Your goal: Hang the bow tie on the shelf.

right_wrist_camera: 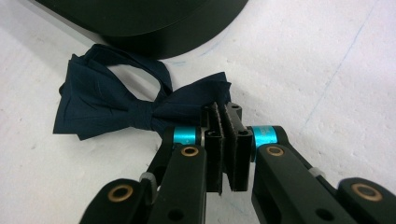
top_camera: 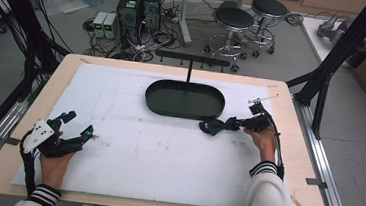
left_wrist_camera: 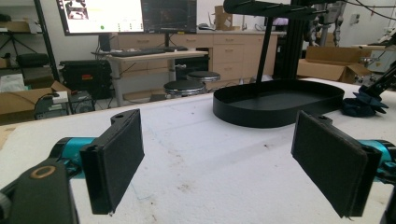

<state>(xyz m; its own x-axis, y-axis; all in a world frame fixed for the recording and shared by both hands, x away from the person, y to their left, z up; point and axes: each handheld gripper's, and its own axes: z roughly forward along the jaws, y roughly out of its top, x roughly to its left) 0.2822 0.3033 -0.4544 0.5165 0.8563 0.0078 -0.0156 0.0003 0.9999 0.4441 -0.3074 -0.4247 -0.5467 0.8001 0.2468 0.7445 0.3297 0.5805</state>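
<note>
Bow tie point(right_wrist_camera: 126, 105), dark navy, flat; right tongs point(right_wrist_camera: 227, 112) clenched on its wing, left tongs point(left_wrist_camera: 219, 163) released.

Black claws point(right_wrist_camera: 226, 140), teal collars, brass screws, white sleeves, striped cuffs

- A black oval tray point(top_camera: 163, 106) with a tall stand sits near the table's point(top_camera: 288, 142) far edge.
- Two round stools point(top_camera: 234, 18) stand on the floor beyond the table.
</note>
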